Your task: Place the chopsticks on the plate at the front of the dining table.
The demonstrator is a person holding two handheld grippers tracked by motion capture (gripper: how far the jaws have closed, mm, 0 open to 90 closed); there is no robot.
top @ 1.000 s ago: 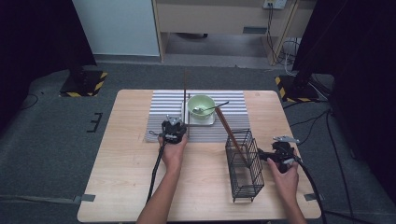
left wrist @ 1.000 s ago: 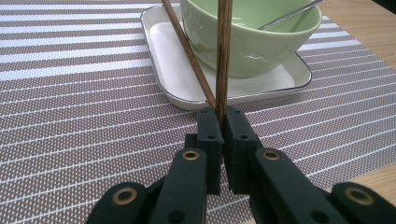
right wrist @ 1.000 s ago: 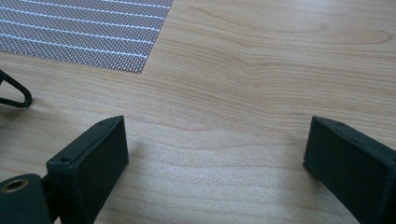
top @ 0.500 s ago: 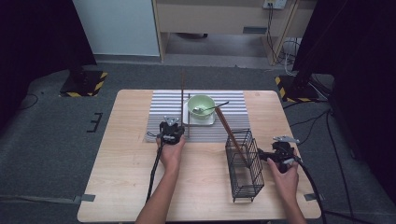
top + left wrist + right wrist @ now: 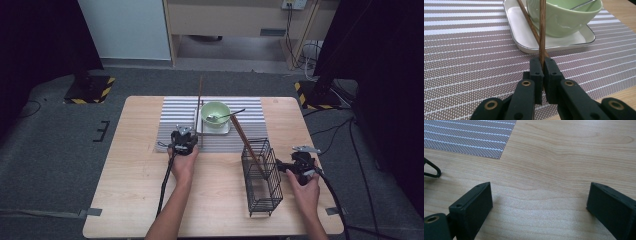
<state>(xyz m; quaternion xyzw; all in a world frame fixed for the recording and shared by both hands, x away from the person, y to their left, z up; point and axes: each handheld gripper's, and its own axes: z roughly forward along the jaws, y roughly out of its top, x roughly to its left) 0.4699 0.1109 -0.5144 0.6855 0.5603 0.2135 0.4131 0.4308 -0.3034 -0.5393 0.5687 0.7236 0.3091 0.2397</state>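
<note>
Clearly the left gripper [image 5: 542, 65] is clamped on a chopstick [image 5: 542, 30], pinching it near its lower end so that the stick stands upright in front of the bowl [image 5: 564, 17]. In the high view the same chopstick [image 5: 200, 102] rises from the left gripper [image 5: 184, 140] at the near edge of the striped mat [image 5: 172, 120], just left of the white tray [image 5: 200, 131] on which the bowl [image 5: 215, 114] sits. A low grip like this leaves most of the length free, which probably suits dropping it into the wire basket [image 5: 262, 177] standing to the right on the bare table [image 5: 130, 190]. A second chopstick [image 5: 248, 146] leans in that basket already, tilted toward the bowl. Another stick [image 5: 530, 25] lies on the tray's edge behind the held one. The right gripper [image 5: 289, 166] waits beside the basket with jaws spread wide and empty over the wood [image 5: 541, 202], likely ready to steady it. A spoon [image 5: 226, 116] rests in the bowl.
</note>
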